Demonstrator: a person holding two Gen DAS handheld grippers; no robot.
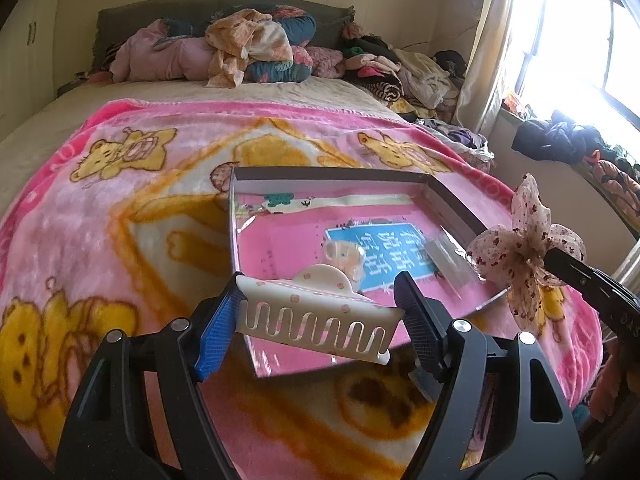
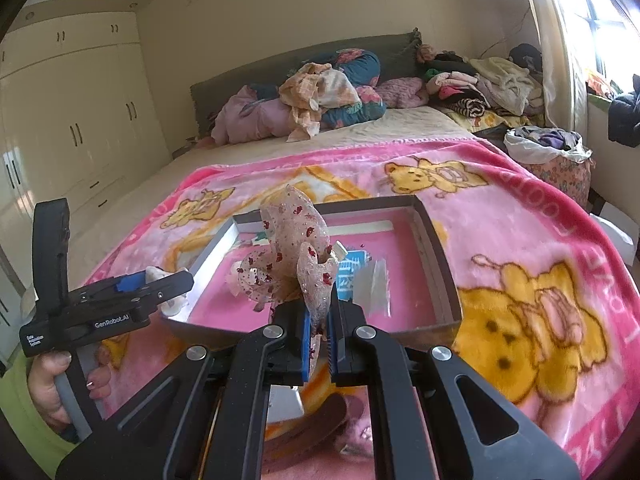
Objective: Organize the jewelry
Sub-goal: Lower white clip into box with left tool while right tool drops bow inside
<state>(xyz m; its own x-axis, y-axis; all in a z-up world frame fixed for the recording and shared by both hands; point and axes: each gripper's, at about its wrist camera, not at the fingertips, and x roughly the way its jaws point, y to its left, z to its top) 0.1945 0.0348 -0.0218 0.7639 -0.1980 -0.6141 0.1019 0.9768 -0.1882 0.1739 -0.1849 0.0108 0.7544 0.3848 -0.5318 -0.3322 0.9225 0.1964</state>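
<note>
My left gripper is shut on a cream hair claw clip with small pink dots, gripped by its two ends just above the near edge of a shallow pink-lined box. To its right, my right gripper is shut on a sheer lace bow with red specks. It holds the bow over the box's near rim. In the left wrist view the bow sits at the box's right corner. Inside the box lie a small translucent pink clip and a clear plastic bag.
The box rests on a pink bear-print blanket spread over a bed. A brown hair clip lies under the right gripper. Heaped clothes fill the bed's head and window side. A hand in a green sleeve grips the left tool.
</note>
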